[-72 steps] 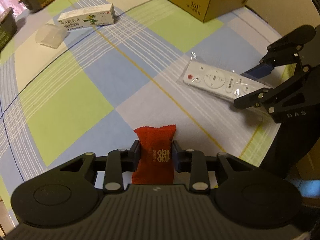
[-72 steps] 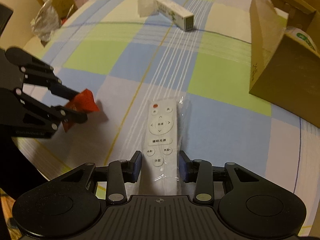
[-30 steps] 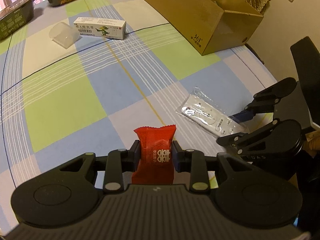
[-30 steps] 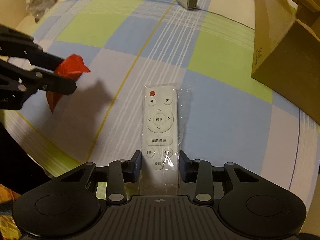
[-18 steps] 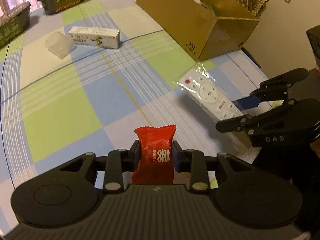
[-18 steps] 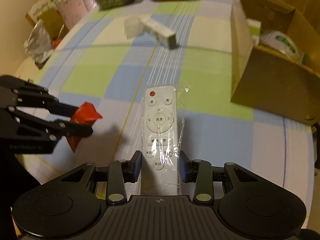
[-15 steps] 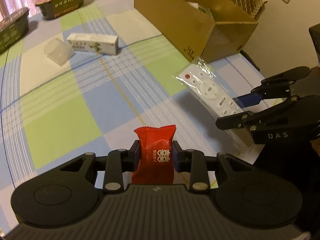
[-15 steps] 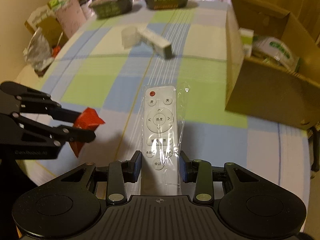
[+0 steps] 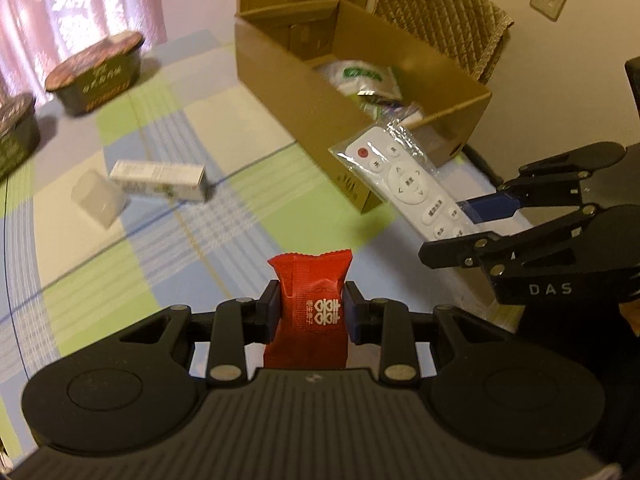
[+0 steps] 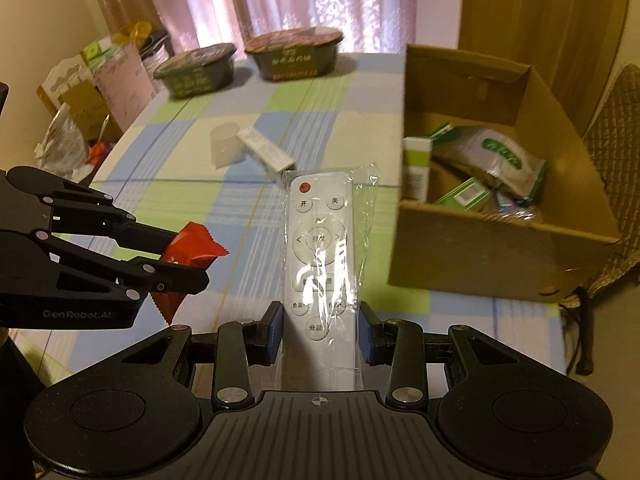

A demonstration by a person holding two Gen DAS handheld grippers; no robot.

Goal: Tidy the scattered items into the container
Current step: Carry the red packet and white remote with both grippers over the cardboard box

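My left gripper point(image 9: 311, 309) is shut on a red snack packet point(image 9: 310, 300), held in the air above the checked tablecloth. My right gripper point(image 10: 320, 327) is shut on a white remote in a clear plastic bag point(image 10: 320, 248), also lifted off the table. In the left wrist view the remote point(image 9: 404, 182) hangs in front of the near corner of the open cardboard box point(image 9: 304, 100). In the right wrist view the box point(image 10: 496, 256) stands at the right with several packets inside, and the red packet point(image 10: 192, 254) shows at the left.
A white carton point(image 9: 160, 180) and a clear plastic cup point(image 9: 98, 204) lie on the cloth, seen again as the carton point(image 10: 266, 154) and cup point(image 10: 226, 148). Two dark instant-noodle bowls point(image 10: 296, 54) stand at the far edge. A quilted chair point(image 9: 440, 16) is behind the box.
Both grippers have risen off the table with their items and tilted up toward the box; the remote now hangs near the box's corner and the box interior has come into view.
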